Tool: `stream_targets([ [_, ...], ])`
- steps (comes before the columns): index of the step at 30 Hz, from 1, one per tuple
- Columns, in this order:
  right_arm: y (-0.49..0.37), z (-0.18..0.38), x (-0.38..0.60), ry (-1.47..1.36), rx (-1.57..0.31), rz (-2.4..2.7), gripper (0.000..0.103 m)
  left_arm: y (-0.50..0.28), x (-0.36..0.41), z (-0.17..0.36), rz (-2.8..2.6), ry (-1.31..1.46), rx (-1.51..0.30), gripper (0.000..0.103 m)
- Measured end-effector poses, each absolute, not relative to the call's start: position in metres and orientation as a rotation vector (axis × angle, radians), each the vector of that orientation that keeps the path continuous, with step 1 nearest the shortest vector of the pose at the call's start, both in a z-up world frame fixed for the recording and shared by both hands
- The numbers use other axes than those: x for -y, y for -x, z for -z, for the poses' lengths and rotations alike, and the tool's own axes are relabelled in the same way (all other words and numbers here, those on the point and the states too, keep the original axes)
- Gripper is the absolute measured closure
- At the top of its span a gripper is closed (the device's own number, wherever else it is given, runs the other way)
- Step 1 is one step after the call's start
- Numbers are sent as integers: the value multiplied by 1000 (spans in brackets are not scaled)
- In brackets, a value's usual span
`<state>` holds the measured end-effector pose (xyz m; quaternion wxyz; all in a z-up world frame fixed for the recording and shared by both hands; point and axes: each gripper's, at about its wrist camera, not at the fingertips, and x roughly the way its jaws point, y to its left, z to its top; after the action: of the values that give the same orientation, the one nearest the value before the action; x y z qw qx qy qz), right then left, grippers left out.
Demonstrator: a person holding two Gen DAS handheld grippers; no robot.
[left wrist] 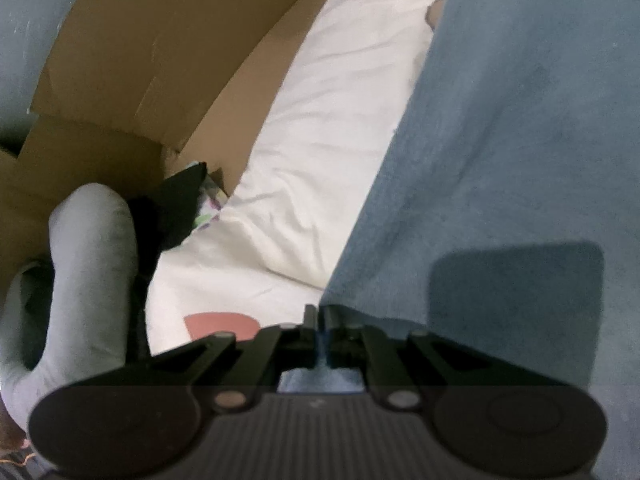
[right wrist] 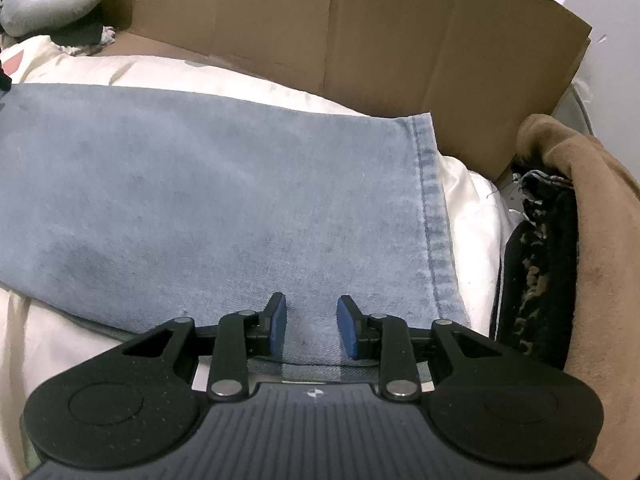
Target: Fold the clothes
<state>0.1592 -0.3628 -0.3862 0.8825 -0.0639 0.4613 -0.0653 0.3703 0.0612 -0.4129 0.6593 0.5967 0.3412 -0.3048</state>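
Observation:
Light blue jeans [left wrist: 500,140] fill the right half of the left wrist view, lying on white bedding [left wrist: 320,140]. My left gripper [left wrist: 319,316] is shut on the near edge of the denim, and blue cloth shows between its closed jaws. In the right wrist view the same jeans [right wrist: 220,184] lie flat as a folded leg, with the stitched hem [right wrist: 434,220] at the right. My right gripper [right wrist: 312,322] stands open just over the denim near that hem, its blue pads [right wrist: 278,320] apart with only flat cloth beneath.
A cardboard box [right wrist: 360,40] rises behind the bedding [right wrist: 472,200]. A grey neck pillow [left wrist: 92,260] and dark cloth [left wrist: 180,208] lie at the left. A brown garment [right wrist: 600,240] and a dark fuzzy one [right wrist: 536,264] crowd the right edge.

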Motion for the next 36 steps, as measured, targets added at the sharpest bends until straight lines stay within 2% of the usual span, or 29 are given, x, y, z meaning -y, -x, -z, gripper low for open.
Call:
stream_targets([
  [5,-158,387,366,116,-960,149,62,-379,-82,384,594,-1201,-786,96],
  [10,-158,388,366,119,-959,151,62,-367,-117,361,550,-1201,-776,95],
  [12,-157,388,366,118,-959,149,62,-364,-130,357,530,-1209,-786,87],
  [16,-157,388,366,119,-959,150,62,-362,-152,357,488,-1195,-824,86],
  [20,-157,389,365,122,-959,154,62,-356,-163,365,462,-1151,-868,89],
  [24,-158,389,364,129,-964,153,62,-353,-158,375,446,-1140,-849,88],
  [26,-158,388,364,130,-966,151,62,-353,-151,378,449,-1176,-806,85],
  [28,-158,388,364,129,-966,153,61,-354,-145,380,469,-1203,-781,77],
  [36,-158,389,364,128,-965,156,61,-373,-126,391,578,-1301,-853,78],
])
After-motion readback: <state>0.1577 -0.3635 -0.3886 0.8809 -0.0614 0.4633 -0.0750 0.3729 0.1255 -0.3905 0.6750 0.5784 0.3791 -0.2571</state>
